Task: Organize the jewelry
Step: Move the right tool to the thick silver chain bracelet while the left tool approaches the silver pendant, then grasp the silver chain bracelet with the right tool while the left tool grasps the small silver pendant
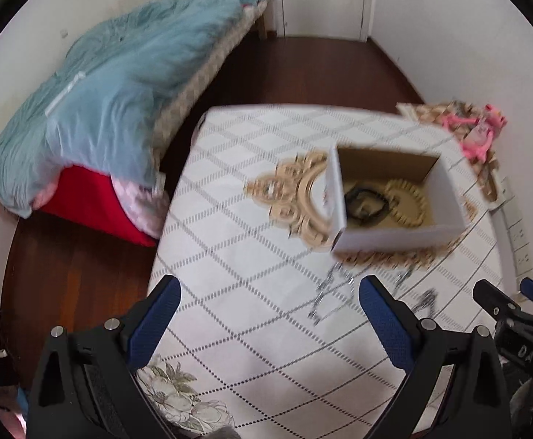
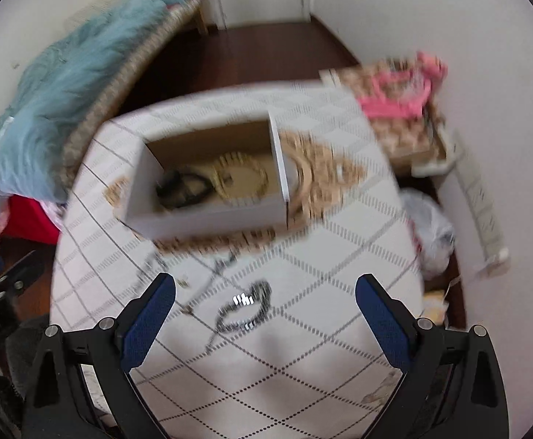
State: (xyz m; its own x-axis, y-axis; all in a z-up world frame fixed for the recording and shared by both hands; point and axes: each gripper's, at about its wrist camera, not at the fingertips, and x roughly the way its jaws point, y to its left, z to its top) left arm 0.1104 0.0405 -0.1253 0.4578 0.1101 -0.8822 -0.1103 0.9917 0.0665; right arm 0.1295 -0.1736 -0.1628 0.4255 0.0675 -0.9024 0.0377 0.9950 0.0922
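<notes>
Both tools idle. The left gripper (image 1: 270, 314) has its jaws spread wide with nothing between them, low in the left wrist view; the right gripper (image 2: 264, 312) is likewise spread and empty at the bottom of the right wrist view.

Partly done, by my judgement. The open white cardboard box (image 2: 208, 216), centre of the right view, already holds a black bracelet (image 2: 182, 186) and a gold beaded bracelet (image 2: 242, 177), lying side by side on its floor.

Outstanding: a silver chain bracelet (image 2: 246, 309) lies on the quilted table cover (image 2: 321, 256) directly ahead of the right gripper, and thinner silver chains (image 2: 219, 267) trail between it and the box. Motion blur prevents counting them. An ornate gold frame (image 1: 295, 197) sits under and beside the box.
</notes>
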